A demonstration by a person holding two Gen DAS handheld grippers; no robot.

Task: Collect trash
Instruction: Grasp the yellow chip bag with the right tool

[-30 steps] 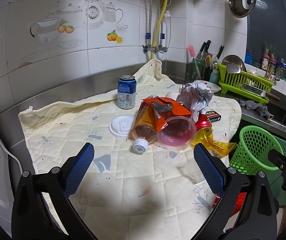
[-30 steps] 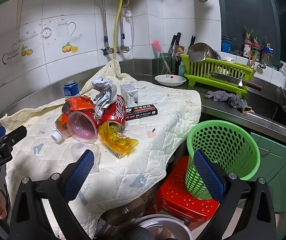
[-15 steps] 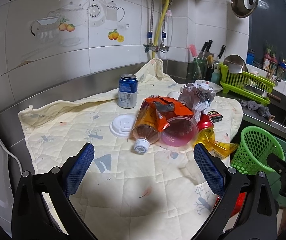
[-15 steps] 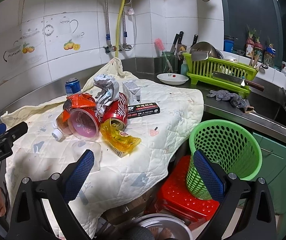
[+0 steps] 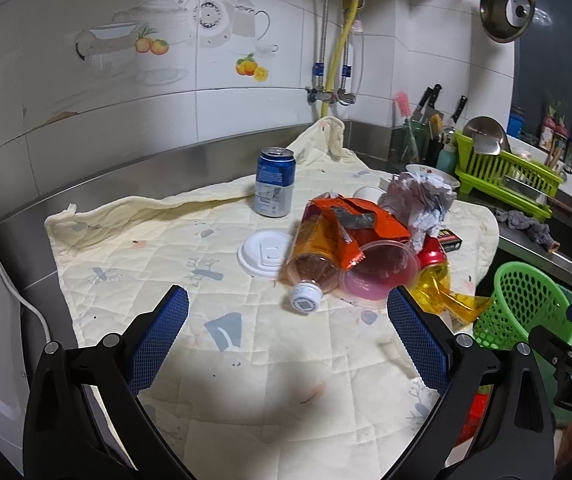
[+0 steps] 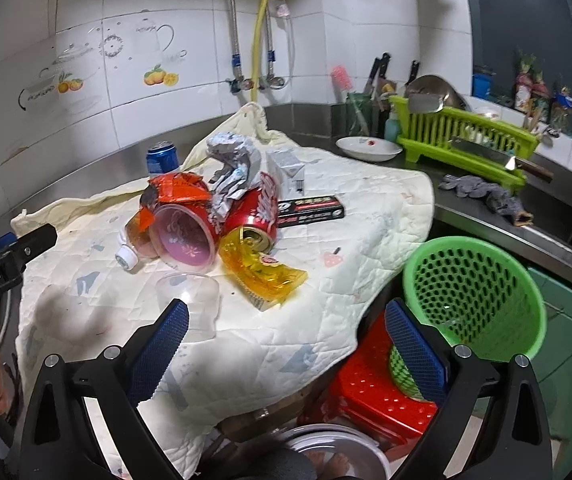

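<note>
Right wrist view shows our right gripper [image 6: 286,340] wide open with nothing between its pads; its jaws have just been closing a little, yet they grip nothing, and the clear cup [image 6: 189,304] lies just ahead of the left pad without our being able to tell if it touches. Compared with a second ago the trash pile has slid rightward and looms a bit larger in this view, while the left wrist view has barely changed, so we judge that no piece has been collected yet and that we are only lining up a first pick. The trash sits in a heap in the middle of the quilted cloth [image 6: 366,240]. Our nearest long piece, the brown bottle [image 5: 310,264], lies on its side with its long axis running from the far heap toward us, white cap [image 5: 304,302] nearest the left gripper [image 5: 286,336], which is also wide open and empty. Over it lies the orange wrapper [image 5: 350,224], beside it a pink-bottomed cup [image 5: 378,276] on its side with its mouth facing us, then the red can [image 6: 257,216] lying mouth toward us, a yellow wrapper [image 6: 261,276], crumpled paper [image 6: 233,164] and a dark flat box [image 6: 310,208]. Farther left a blue can [image 5: 273,188] stands upright near a white lid [image 5: 263,254]. Off the cloth's edge, the green basket [image 6: 474,292] rests on a red stool [image 6: 366,392].
</note>
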